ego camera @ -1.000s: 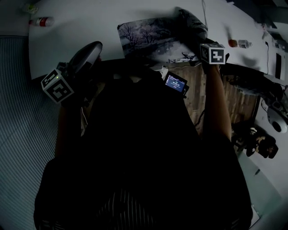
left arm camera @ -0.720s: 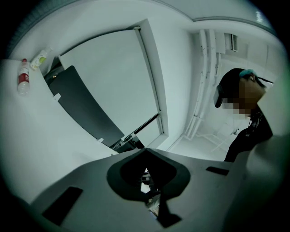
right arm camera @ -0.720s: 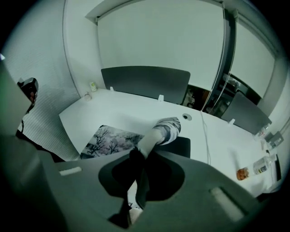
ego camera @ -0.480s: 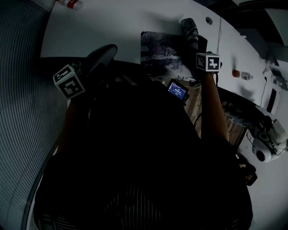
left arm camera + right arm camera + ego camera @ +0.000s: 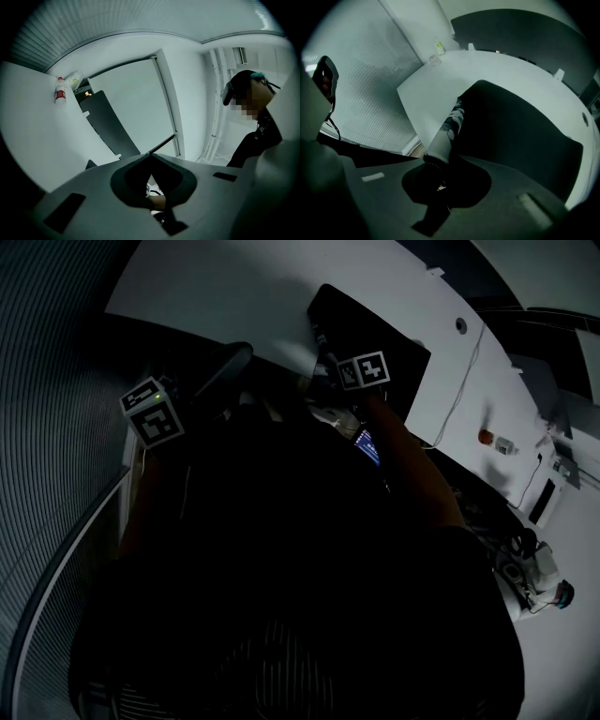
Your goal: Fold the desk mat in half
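Desk mat [image 5: 515, 122], black rubber underside up, lies on the white table [image 5: 440, 79] with its grey-printed edge pinched in your right gripper [image 5: 437, 161], your left gripper [image 5: 150, 157] closed and empty; you seem mid-fold, so next lay that edge squarely onto the opposite one.

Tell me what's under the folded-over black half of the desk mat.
Only a printed strip of the desk mat shows beneath it, at the edge that the right gripper pinches. The black half covers everything else beneath it. The white table lies around it.
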